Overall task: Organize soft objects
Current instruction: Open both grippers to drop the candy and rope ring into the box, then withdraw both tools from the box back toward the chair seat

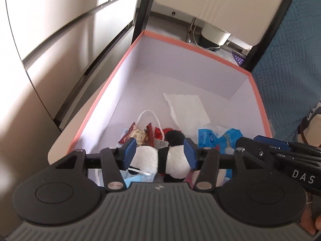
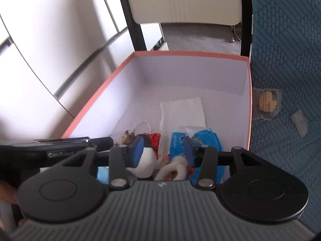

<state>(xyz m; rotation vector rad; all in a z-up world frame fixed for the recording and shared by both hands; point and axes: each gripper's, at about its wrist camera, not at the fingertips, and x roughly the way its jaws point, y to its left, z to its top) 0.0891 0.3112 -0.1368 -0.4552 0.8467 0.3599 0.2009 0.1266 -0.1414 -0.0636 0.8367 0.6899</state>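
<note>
A white box with a salmon rim (image 1: 112, 80) (image 2: 96, 98) holds a pile of soft items. Over its near end, my left gripper (image 1: 160, 151) is open. A black-and-white panda plush (image 1: 172, 160) lies on the pile between its blue pads. My right gripper (image 2: 163, 150) is open beside it, above a white fluffy ring (image 2: 172, 170) and the plush's white end (image 2: 146, 160). A folded white tissue (image 1: 186, 108) (image 2: 182, 110), blue tissue packs (image 1: 208, 138) (image 2: 200, 138), red snack packets (image 1: 140, 134) and a mask loop (image 1: 148, 114) also lie in the box.
The box stands on a blue patterned cloth (image 2: 280, 140). A wrapped round cake (image 2: 266, 102) and a small clear wrapper (image 2: 300, 122) lie to its right. A black-framed chair (image 2: 180, 0) stands behind it, with pale wall panels (image 1: 60, 30) on the left.
</note>
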